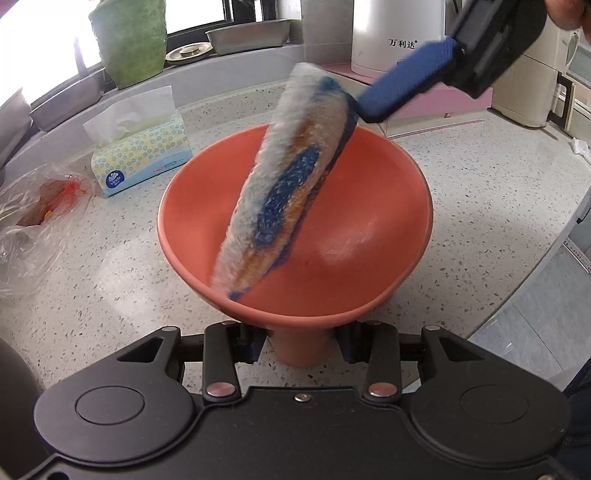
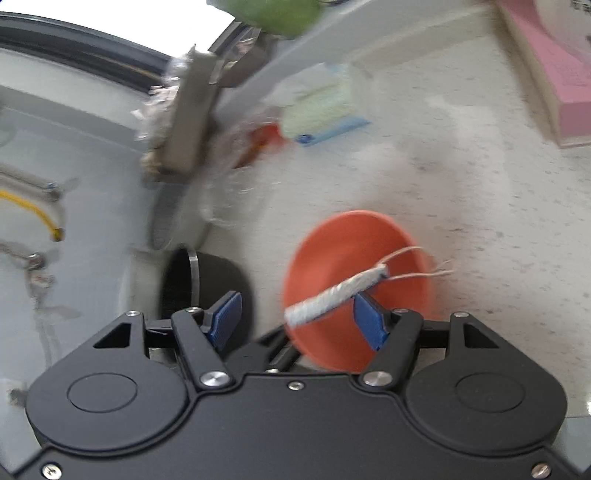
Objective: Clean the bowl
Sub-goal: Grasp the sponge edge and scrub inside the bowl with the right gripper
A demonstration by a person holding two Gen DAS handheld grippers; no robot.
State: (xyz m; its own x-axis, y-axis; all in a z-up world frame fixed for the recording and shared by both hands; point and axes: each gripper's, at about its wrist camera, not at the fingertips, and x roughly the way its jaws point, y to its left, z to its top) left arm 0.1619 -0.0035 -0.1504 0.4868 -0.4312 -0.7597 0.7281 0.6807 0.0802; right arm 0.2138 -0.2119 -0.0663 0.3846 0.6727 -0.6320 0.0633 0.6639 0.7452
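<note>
An orange footed bowl [image 1: 369, 221] stands on the speckled counter [image 1: 110, 295]. My left gripper [image 1: 301, 345] is shut on its foot from the near side. A white cloth [image 1: 280, 177] with blue and orange-brown patches hangs slanted over the bowl, its lower end down inside. Its top rests against one blue finger [image 1: 402, 85] of my right gripper, which reaches in from the upper right. In the blurred right wrist view, the right gripper [image 2: 299, 319] stands open with its pads far apart. The cloth's edge [image 2: 332, 295] touches only the right-hand pad, in front of the bowl [image 2: 351, 236].
A tissue box [image 1: 142, 155] and a crumpled plastic bag [image 1: 33, 229] lie left of the bowl. A green pot [image 1: 129, 40], metal trays [image 1: 247, 35] and a white appliance [image 1: 395, 33] line the back. The counter's edge [image 1: 554, 258] curves down the right.
</note>
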